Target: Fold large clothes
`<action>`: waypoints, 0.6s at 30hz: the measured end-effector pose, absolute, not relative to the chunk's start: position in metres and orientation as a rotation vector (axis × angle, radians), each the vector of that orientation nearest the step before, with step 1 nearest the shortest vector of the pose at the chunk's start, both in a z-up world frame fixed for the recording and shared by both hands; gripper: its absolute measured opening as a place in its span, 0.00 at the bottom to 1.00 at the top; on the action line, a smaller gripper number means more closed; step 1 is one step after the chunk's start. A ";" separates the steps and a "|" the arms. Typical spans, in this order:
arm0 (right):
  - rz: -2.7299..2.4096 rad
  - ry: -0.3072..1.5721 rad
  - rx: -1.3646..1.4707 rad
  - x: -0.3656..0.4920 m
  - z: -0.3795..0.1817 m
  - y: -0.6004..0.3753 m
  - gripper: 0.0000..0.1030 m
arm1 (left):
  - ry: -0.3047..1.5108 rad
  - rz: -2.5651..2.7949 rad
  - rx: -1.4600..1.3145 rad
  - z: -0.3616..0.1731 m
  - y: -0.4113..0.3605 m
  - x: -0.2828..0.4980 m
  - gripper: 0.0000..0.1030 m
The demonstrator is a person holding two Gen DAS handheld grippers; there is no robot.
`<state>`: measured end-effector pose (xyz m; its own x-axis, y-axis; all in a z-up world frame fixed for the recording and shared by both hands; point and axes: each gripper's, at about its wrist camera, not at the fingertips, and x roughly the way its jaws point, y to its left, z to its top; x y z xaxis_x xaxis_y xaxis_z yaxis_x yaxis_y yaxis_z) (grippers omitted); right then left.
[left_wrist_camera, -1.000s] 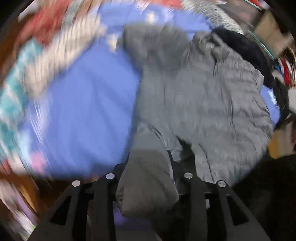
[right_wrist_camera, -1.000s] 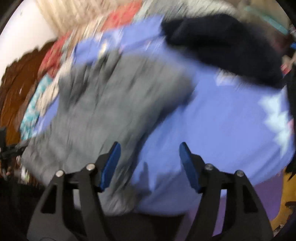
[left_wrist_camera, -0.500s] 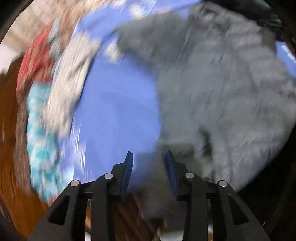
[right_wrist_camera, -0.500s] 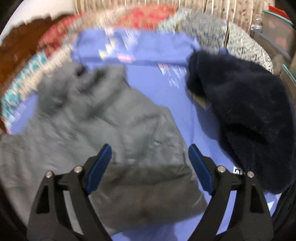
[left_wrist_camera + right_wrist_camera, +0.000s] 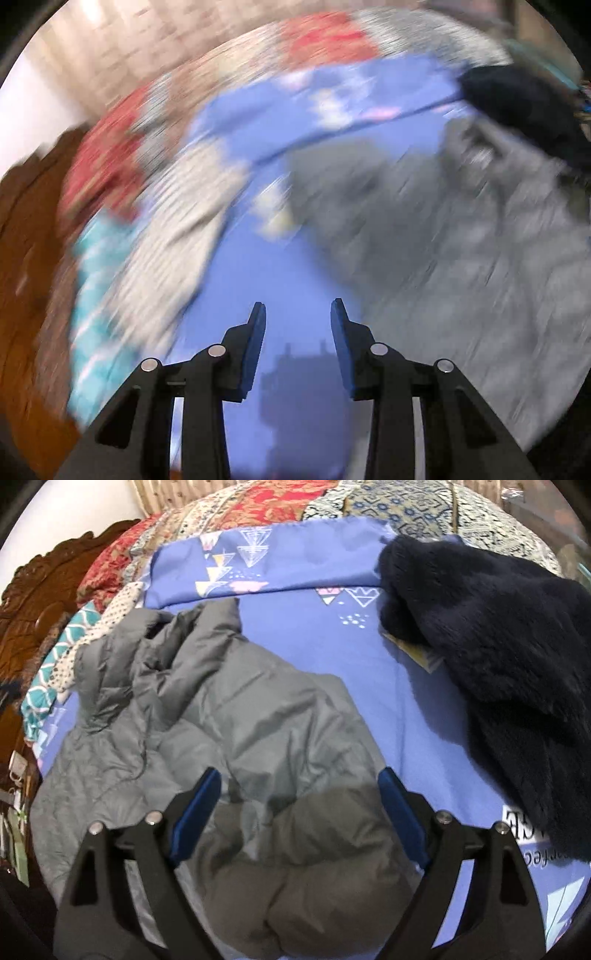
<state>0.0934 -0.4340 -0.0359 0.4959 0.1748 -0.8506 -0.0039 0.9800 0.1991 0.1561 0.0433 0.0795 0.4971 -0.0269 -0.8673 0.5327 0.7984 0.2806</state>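
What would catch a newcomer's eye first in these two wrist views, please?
Probably the grey puffer jacket, spread crumpled over the blue sheet, its near end lying between the open right gripper. Next, the dark fuzzy garment heaped at the sheet's right. The left view is motion-blurred; the left gripper is open over bare sheet.

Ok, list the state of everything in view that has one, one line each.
Left gripper: open, holding nothing, over the blue sheet.
Right gripper: fingers wide open, over the grey jacket's near fold, not gripping.
Grey jacket: partly folded, crumpled, lying on the sheet.
Dark fleece garment: unfolded heap, apart from the jacket.
Blue sheet: spread flat.
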 end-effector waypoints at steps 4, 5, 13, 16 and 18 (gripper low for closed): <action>0.120 1.096 0.158 0.103 -0.042 -0.431 0.81 | 1.052 -0.577 0.544 0.032 -0.042 0.214 0.57; 0.121 1.108 0.159 0.108 -0.046 -0.431 0.81 | 1.085 -0.600 0.535 0.020 -0.054 0.222 0.57; 0.178 1.077 0.209 0.111 -0.042 -0.421 0.11 | 1.134 -0.568 0.577 -0.031 -0.075 0.232 0.34; 0.179 0.950 0.145 0.096 0.003 -0.404 0.09 | 1.108 -0.581 0.457 -0.009 -0.056 0.233 0.29; 0.167 0.849 0.115 0.083 0.040 -0.396 0.07 | 1.062 -0.580 0.399 0.013 -0.040 0.227 0.27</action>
<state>0.0829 -0.3959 0.0402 0.6487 0.1921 -0.7364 -0.1007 0.9808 0.1671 0.2270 -0.0400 0.0133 0.3615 -0.2504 -0.8981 0.6202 0.7838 0.0312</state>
